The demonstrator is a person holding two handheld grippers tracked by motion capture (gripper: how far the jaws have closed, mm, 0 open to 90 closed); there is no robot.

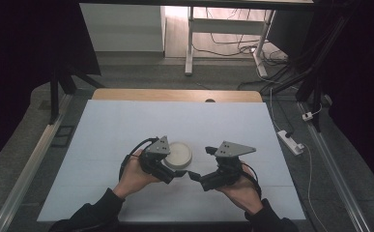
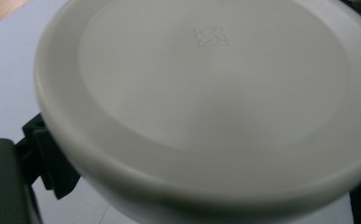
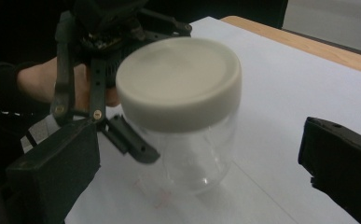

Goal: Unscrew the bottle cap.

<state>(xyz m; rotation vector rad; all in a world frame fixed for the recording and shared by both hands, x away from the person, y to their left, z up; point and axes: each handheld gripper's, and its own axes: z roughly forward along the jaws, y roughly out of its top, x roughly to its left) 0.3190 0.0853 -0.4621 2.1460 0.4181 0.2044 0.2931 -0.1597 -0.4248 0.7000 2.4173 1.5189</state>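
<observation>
clear glass jar (image 3: 192,154) with a cream screw lid (image 3: 180,81) stands upright on the white table (image 1: 126,125), near the person's edge. left gripper (image 1: 172,175) reaches in from the jar's left, its jaws around the jar just under the lid; whether they clamp it, cannot tell. right gripper (image 1: 194,176) sits just beside the jar, jaws spread wide, holding nothing.

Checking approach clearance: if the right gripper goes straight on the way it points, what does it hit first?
Most likely the clear jar with the white lid, standing between the right gripper's open jaws; depth is uncertain.
</observation>
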